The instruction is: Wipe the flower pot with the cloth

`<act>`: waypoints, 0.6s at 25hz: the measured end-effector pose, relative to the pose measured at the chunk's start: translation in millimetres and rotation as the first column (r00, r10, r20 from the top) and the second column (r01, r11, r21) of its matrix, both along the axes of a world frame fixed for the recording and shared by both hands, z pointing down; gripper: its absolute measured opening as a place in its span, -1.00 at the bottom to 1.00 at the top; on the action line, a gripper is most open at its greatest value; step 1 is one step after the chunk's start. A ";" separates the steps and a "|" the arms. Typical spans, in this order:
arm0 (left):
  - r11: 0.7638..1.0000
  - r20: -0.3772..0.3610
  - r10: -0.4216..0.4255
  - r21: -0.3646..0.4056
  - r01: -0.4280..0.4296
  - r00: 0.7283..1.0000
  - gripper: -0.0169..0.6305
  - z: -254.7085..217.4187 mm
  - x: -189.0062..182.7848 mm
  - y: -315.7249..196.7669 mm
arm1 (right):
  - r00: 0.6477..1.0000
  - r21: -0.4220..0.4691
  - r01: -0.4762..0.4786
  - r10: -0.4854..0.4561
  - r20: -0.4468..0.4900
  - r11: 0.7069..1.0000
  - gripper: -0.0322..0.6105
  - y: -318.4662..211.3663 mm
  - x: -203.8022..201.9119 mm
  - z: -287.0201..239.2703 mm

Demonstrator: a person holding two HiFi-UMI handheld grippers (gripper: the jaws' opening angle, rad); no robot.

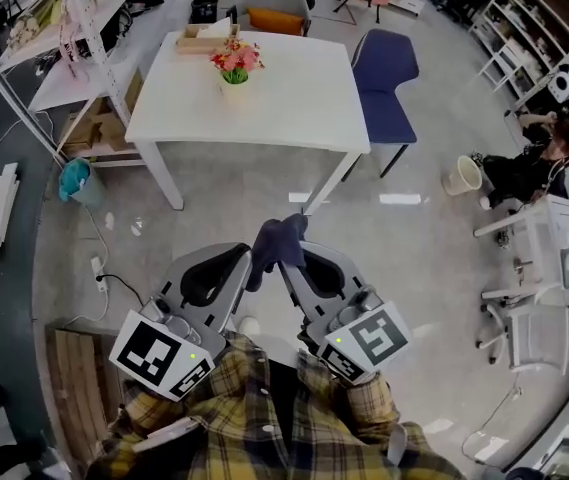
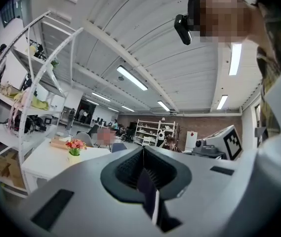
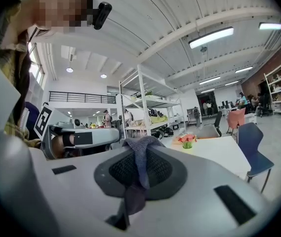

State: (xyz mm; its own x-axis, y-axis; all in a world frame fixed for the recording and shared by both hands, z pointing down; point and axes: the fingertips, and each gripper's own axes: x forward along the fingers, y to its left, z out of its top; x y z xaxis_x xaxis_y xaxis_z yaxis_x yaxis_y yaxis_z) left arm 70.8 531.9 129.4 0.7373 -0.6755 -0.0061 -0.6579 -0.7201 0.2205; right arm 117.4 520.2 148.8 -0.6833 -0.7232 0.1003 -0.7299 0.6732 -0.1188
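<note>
one white desk (image 1: 294, 103) on grey floor (image 1: 234, 203), one pink-flowered pot (image 1: 235, 78); right tongs (image 1: 289, 258) pinch one dark blue cloth (image 1: 278, 236), left tongs (image 1: 243, 258) closed

There was one white desk (image 1: 284, 108), and on it one flower pot (image 1: 235, 84) and one wooden tray (image 1: 204, 38). One blue chair (image 1: 384, 83) stood beside it. The floor (image 1: 244, 198) held one teal bin (image 1: 76, 180) and one beige bucket (image 1: 462, 175). There were two grippers, the left gripper (image 1: 244, 255) and the right gripper (image 1: 290, 255), and one cloth (image 1: 278, 240).
</note>
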 end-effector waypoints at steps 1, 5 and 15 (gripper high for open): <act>1.000 0.002 -0.002 -0.001 0.002 1.000 -0.92 1.3 -0.2 1.5 | 1.000 -0.001 0.001 -0.001 0.002 1.000 -0.86 0.7 0.6 1.0; 1.000 0.012 -0.015 -0.004 0.016 1.000 -0.91 3.0 1.2 9.7 | 1.000 -0.014 0.004 -0.004 0.012 1.000 -0.86 4.8 5.3 3.7; 0.999 0.013 -0.036 -0.017 0.037 0.999 -0.92 2.9 -7.5 -11.7 | 1.000 -0.031 0.015 -0.015 0.014 0.999 -0.86 -15.1 -0.8 3.8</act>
